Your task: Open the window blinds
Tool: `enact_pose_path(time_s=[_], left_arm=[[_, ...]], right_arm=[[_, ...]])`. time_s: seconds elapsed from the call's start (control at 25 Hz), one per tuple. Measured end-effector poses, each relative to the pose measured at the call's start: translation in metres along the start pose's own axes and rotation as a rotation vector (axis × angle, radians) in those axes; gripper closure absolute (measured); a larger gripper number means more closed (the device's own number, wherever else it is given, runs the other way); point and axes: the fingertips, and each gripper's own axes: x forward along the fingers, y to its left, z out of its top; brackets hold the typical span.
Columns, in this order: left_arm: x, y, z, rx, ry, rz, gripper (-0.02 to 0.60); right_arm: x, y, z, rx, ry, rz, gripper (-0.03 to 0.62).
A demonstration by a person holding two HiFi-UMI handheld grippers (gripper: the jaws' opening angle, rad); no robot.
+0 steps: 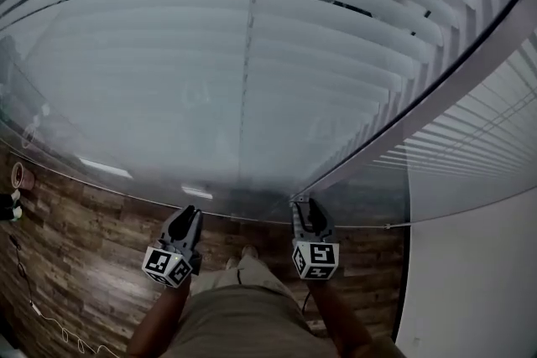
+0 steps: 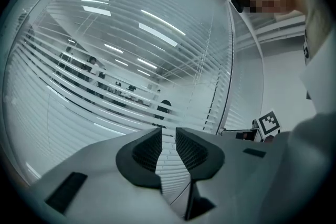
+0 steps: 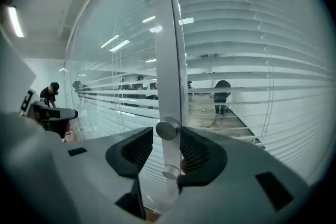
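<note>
The blinds (image 1: 210, 71) hang behind a glass wall (image 1: 126, 159), directly in front of the person. Their slats are long and thin, and the long axis of each slat goes from side to side, level with the floor (image 1: 84, 247). In the right gripper view the blinds (image 3: 247, 50) show dark gaps between the slats at middle height, and through these gaps a room with people in it is visible. Lower down the slats lie close together and look like one pale surface. A thin string (image 1: 249, 54) runs from top to bottom across the slats.

A metal post (image 1: 403, 117) stands upright at the right edge of this pane. More blinds (image 1: 470, 138) hang to the right of it.

The right gripper (image 1: 304, 204) is low, at the foot of the post. In its own view the right gripper (image 3: 167, 134) has its jaws moderately apart, and the post (image 3: 167, 60) stands upright in the gap between them, with a round knob (image 3: 167, 129) on it. The right jaw is at the edge of the post, and a narrow gap shows on the left side. The jaws do not seem to clamp it.

The left gripper (image 1: 191, 212) is also low, near the glass and well apart from the post. In its own view the left gripper (image 2: 168, 134) has a narrow gap between its jaws and nothing in it; only the blinds (image 2: 105, 60) show beyond.
</note>
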Motion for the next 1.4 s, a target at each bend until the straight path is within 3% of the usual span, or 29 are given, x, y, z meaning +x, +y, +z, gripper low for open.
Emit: enact_pose_path(time_s=[0.2, 0.48, 0.8, 1.08, 1.28, 1.36, 1.4], left_arm=[[0.006, -0.001, 0.000, -0.004, 0.001, -0.009, 0.488], [0.004, -0.004, -0.001, 0.004, 0.005, -0.025, 0.488], [0.006, -0.009, -0.001, 0.005, -0.005, -0.034, 0.488], [0.010, -0.008, 0.004, 0.004, -0.019, -0.032, 0.488], [0.012, -0.014, 0.004, 0.002, -0.017, -0.050, 0.488], [0.012, -0.018, 0.004, 0.002, -0.019, -0.058, 0.488], [0.011, -0.019, 0.005, 0.003, -0.020, -0.061, 0.488]], right_arm=[[0.001, -0.008, 0.012, 0.098, -0.001, -0.026, 0.459], [0.001, -0.012, 0.007, 0.572, -0.010, 0.114, 0.464], [0.002, -0.015, 0.009, 0.925, -0.040, 0.263, 0.465], [0.005, -0.019, 0.006, 1.106, -0.038, 0.337, 0.465], [0.008, -0.018, 0.006, 1.351, -0.033, 0.421, 0.465], [0.008, -0.018, 0.007, 1.338, -0.034, 0.425, 0.465], [0.008, -0.018, 0.010, 1.265, -0.036, 0.411, 0.465]])
